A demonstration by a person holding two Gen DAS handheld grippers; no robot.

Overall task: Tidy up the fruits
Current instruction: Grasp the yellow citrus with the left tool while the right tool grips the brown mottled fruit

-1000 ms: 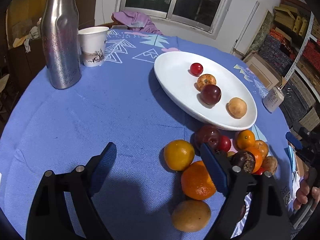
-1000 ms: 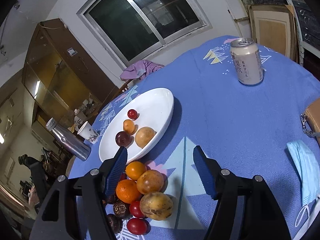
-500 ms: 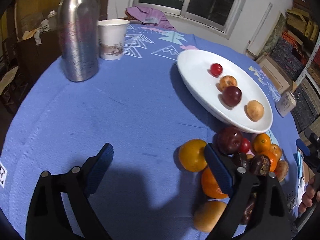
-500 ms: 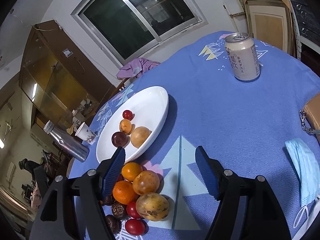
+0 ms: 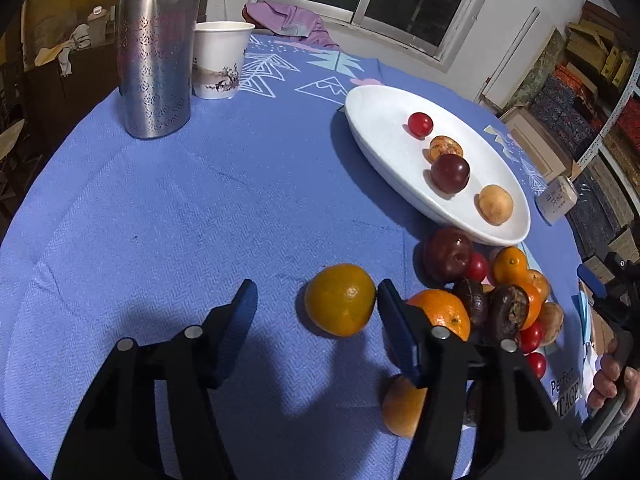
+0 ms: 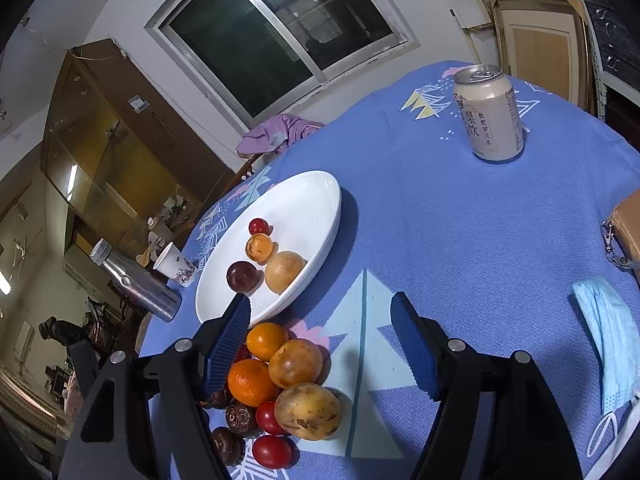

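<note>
A: What is sitting in the white oval plate [image 5: 384, 120]?

B: Four fruits are lying in a row in it: a small red one [image 5: 420, 124], a small orange one [image 5: 445, 148], a dark plum [image 5: 450, 173] and a pale tan one [image 5: 495, 204]. The rest of the fruit is crowding in a pile [image 6: 280, 384] on the bench just beside the plate's near rim.

A: And the left hand-held gripper [image 5: 316, 304]?

B: Its jaws are standing wide apart and gripping nothing. A yellow-orange citrus [image 5: 340, 299] is lying between them, apart from the pile, close against the right finger and well clear of the left one.

A: The right hand-held gripper [image 6: 320, 314]?

B: It is also gaping wide and holding nothing, hovering over the pile, with its left finger in front of the plate's near edge.

A: What is covering the bench?

B: A blue cloth [image 5: 160, 216] with pale triangle patterns. A steel bottle [image 5: 154, 46] and a paper cup [image 5: 219, 60] are standing near each other at one side, a drink can [image 6: 489, 114] is standing upright at the far side, and a blue face mask [image 6: 608, 332] is lying near the edge. A window [image 6: 280, 36] is showing dark behind, with a purple garment [image 6: 280, 134] bunched below it.
</note>
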